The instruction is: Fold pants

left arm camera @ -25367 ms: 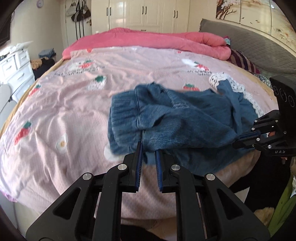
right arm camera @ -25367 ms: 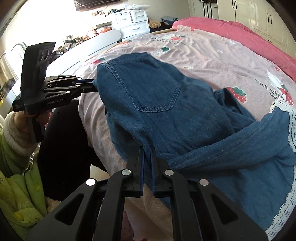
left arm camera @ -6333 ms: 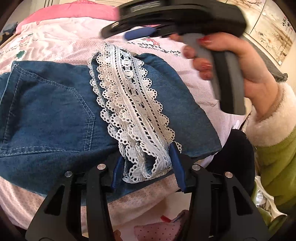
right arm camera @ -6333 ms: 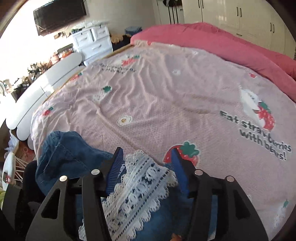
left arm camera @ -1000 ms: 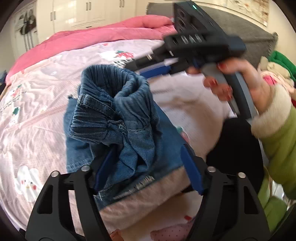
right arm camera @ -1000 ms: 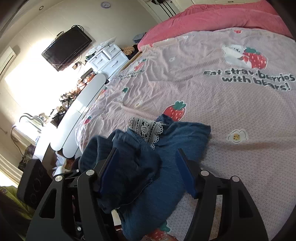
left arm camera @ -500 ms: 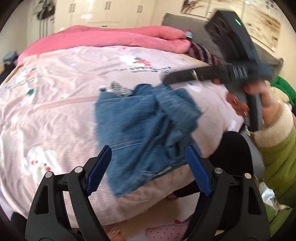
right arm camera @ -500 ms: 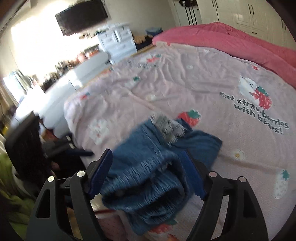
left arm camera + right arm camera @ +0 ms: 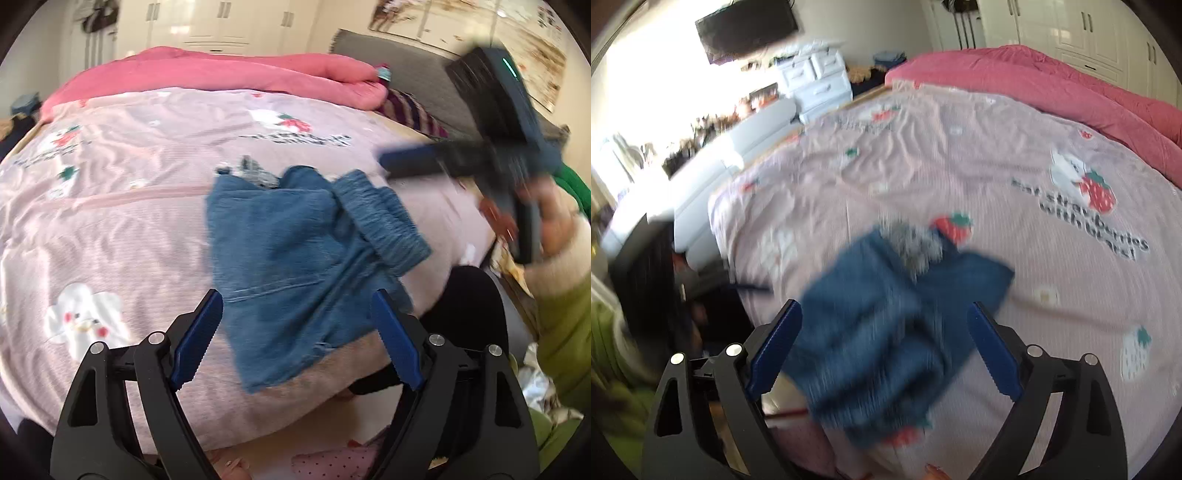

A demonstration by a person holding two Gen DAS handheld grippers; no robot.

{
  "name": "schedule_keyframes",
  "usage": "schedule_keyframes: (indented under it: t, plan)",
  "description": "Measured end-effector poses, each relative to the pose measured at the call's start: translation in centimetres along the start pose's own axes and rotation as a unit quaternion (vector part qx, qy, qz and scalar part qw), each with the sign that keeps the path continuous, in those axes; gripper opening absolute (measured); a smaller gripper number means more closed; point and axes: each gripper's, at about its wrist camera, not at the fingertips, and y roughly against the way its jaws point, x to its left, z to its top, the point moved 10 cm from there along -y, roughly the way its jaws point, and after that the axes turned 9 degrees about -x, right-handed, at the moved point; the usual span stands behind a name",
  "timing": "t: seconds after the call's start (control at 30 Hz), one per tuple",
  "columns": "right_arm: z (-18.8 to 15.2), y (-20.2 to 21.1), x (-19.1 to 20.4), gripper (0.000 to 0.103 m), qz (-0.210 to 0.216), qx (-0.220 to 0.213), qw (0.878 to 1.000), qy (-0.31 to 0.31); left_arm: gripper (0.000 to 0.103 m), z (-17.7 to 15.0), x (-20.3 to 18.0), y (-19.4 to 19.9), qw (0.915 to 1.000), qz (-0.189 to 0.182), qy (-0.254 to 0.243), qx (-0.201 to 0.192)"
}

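Note:
The blue denim pants (image 9: 295, 254) lie in a folded bundle on the pink bedspread (image 9: 110, 206) near the bed's front edge, with the ribbed waistband (image 9: 384, 218) on top at the right and a bit of white lace (image 9: 255, 173) at the far side. My left gripper (image 9: 295, 339) is open and empty, just in front of the bundle. My right gripper (image 9: 884, 347) is open and empty above the pants (image 9: 886, 325), which are blurred in the right wrist view. It also shows blurred in the left wrist view (image 9: 399, 162), held to the right of the pants.
A pink duvet (image 9: 221, 74) lies along the far side of the bed. A grey headboard (image 9: 406, 66) stands at the right. White drawers (image 9: 816, 85) and a white table (image 9: 738, 140) stand to the left of the bed. A wall TV (image 9: 746, 26) hangs above.
Both grippers have let go of the pants and drawn back from them. The bundle has dropped flat onto the bedspread. The right gripper has swung off to the right.

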Motion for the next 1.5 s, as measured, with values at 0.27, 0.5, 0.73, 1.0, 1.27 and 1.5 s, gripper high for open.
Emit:
schedule_keyframes:
  t: [0.27,0.5,0.73,1.0,1.27,1.5]
  plan:
    - [2.0,-6.7,-2.0,0.077,0.038,0.083,0.992,-0.082,0.075,-0.4,-4.0,-1.5,0.9966,-0.016,-0.081,0.002]
    - [-1.5,-11.5,-1.1,0.021,0.037,0.186,0.981,-0.046,0.050,-1.2,-3.8,-3.6,0.9948,-0.005,-0.099,0.023]
    - [1.5,-12.1,1.4,0.009,0.015,0.142,0.989,0.039,0.038,-1.2,-1.8,-3.4,0.9968,0.005,-0.077,0.019]
    - [4.1,-15.0,0.0,0.000,-0.014,0.120,0.991,0.057,0.038,-1.7,-1.9,-4.0,0.9953,0.011,-0.094,0.021]
    - [3.1,-5.1,1.4,0.040,0.007,0.034,0.998,0.045,0.043,-1.4,-2.1,-2.4,0.9967,-0.013,-0.079,0.013]
    - [-2.1,-0.3,2.1,0.040,-0.011,0.018,0.998,0.053,0.053,1.7,2.7,0.4,0.9996,0.013,-0.022,-0.013]
